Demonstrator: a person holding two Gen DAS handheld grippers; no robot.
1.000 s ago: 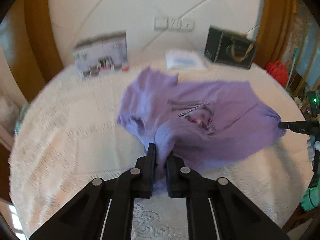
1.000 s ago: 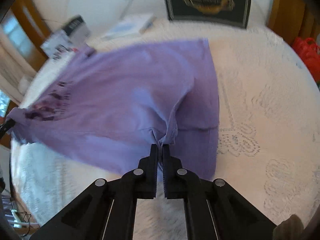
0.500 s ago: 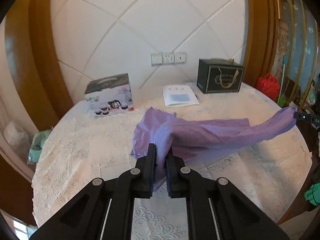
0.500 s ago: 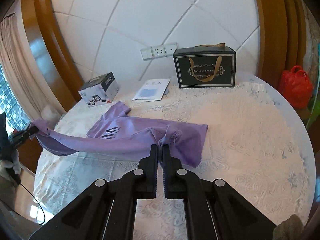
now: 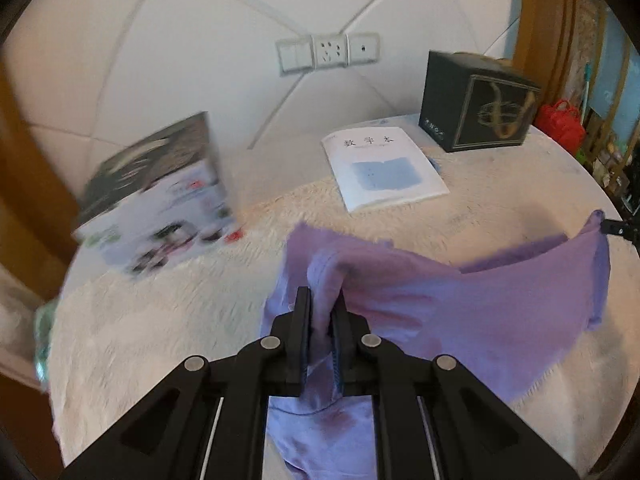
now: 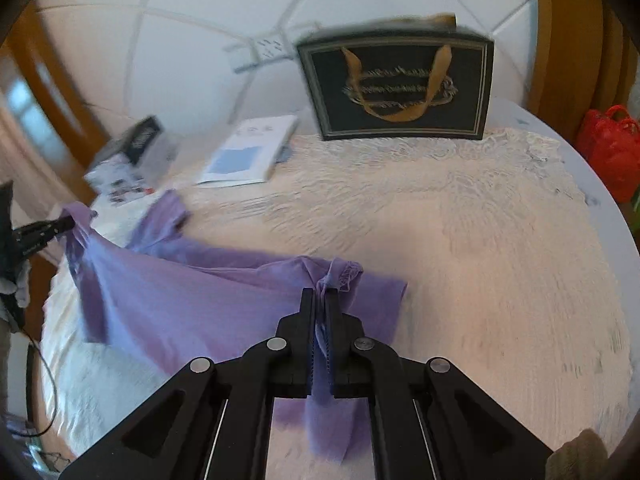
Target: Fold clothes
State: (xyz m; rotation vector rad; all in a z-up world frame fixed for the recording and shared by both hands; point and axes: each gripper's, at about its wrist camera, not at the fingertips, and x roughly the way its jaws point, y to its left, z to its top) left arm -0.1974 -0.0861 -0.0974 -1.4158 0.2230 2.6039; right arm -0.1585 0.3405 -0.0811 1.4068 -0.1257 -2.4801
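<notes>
You have the purple shirt [image 5: 460,320] pinched at two ends: the left gripper [image 5: 320,320] has its jaws nearly closed on a thick bunch of fabric, and the right gripper [image 6: 319,320] has its jaws closed almost to touching on a thinner bunch near a hem. The shirt hangs stretched between them just above the table [image 6: 480,240], with its far edge and one sleeve [image 6: 164,216] trailing on the lace cloth. In the left view the right gripper's tip shows at the far end of the shirt, in the right view the left one's tip does, so the span is taut. Risks, as I judge them: both grips are on gathered wads, not flat edges, so a hard pull can slip fabric out of the thinner right-hand pinch and drop that end. The trailing edge can drag and snag on the lace, bunching the cloth or skewing the shirt so any fold line comes out crooked. The sleeve lying on the table may tuck under if you lower the shirt forward, leaving a hidden lump. The booklet [image 5: 384,168] and the printed box [image 5: 156,196] sit near the shirt's far edge; a wide swing can sweep fabric over them or nudge them. The black bag [image 6: 400,84] is well apart, less of a worry. Both views are blurred, so I cannot tell how the shirt's layers lie or which side faces up.
</notes>
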